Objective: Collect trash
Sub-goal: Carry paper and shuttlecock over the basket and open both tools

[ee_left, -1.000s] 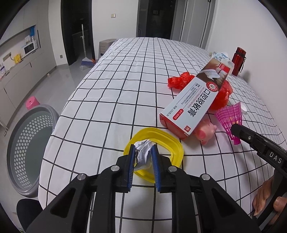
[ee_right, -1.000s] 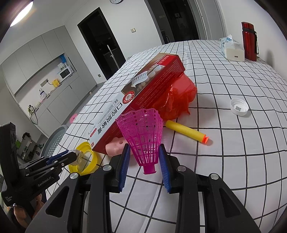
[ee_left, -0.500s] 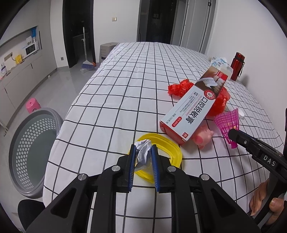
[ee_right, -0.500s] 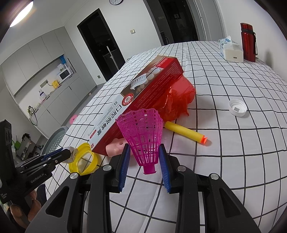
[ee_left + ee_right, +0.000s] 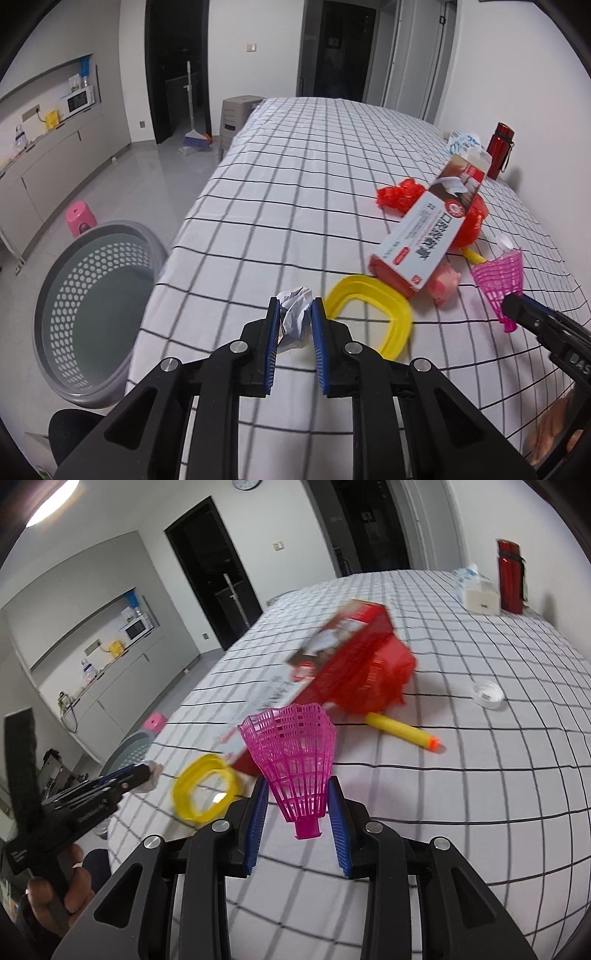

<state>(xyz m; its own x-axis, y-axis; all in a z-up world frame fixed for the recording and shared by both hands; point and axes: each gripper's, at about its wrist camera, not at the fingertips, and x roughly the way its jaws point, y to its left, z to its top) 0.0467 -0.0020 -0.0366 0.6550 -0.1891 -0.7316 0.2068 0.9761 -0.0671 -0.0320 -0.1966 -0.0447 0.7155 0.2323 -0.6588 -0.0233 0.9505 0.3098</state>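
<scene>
Left wrist view: one crumpled paper ball [image 5: 294, 316] clamped between the left gripper [image 5: 294, 328] pads; one grey basket [image 5: 92, 310] lower left; right gripper [image 5: 297, 814] grips one pink shuttlecock [image 5: 295, 760]; one yellow ring [image 5: 373, 314] just right.

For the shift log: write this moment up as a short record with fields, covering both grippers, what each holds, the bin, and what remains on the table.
left gripper: shut on crumpled paper, held above the table edge
right gripper: shut on pink shuttlecock, skirt pointing away from the camera
bin: grey perforated basket on the floor beside the table, nothing visible inside
left on checked tablecloth: yellow ring, toothpaste box, red plastic bag, pink pig toy, yellow foam dart, white cap
far end: red bottle, tissue pack
</scene>
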